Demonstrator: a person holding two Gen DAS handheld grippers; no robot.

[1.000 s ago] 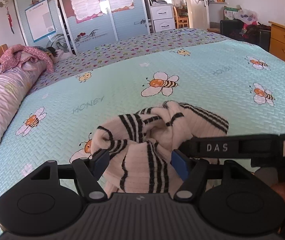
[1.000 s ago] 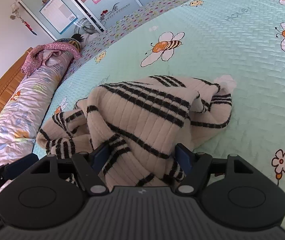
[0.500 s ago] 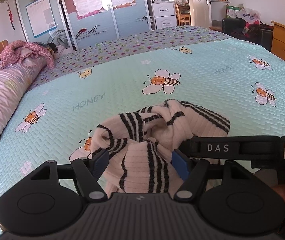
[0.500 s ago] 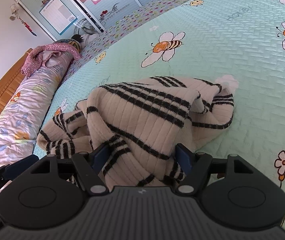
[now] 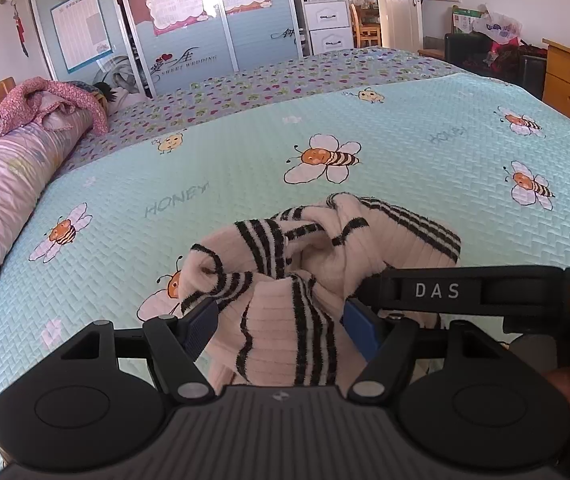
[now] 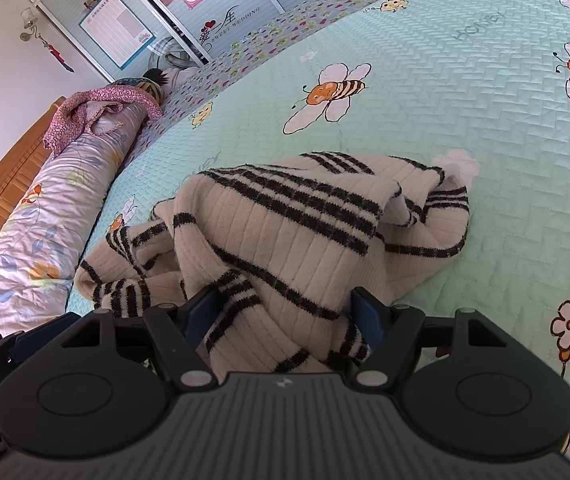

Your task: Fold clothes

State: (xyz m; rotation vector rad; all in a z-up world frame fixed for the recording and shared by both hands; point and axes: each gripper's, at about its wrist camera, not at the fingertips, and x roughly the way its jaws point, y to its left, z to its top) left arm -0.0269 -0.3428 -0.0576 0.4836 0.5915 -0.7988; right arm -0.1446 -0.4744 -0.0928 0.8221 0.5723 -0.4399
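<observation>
Nothing has really shifted since a second ago: both of my hands hold their place and the striped sweater (image 6: 285,240) lies in the same crumpled heap on the bed (image 5: 245,168).

My left hand-held gripper (image 5: 281,322) points down at the near edge of that heap, its blue pads (image 5: 201,324) spread wide, with a bunch of cream-and-black knit lying between them. Whether the pads actually press on the cloth I cannot tell. My right hand-held gripper (image 6: 285,312) is just the same: jaws set wide apart, a thick fold of the sweater filling the gap, and again I cannot say if it is pinched or merely lying there.

In the left view the black arm of the right tool (image 5: 465,290) crosses just beside my left one (it reads "DAS" in white letters).

The sweater sits on the pale green bee-print bedspread, near its front edge. A long floral bolster (image 6: 33,240) runs along the left side of the bed, with a pink garment (image 6: 97,108) draped over its far end.
</observation>
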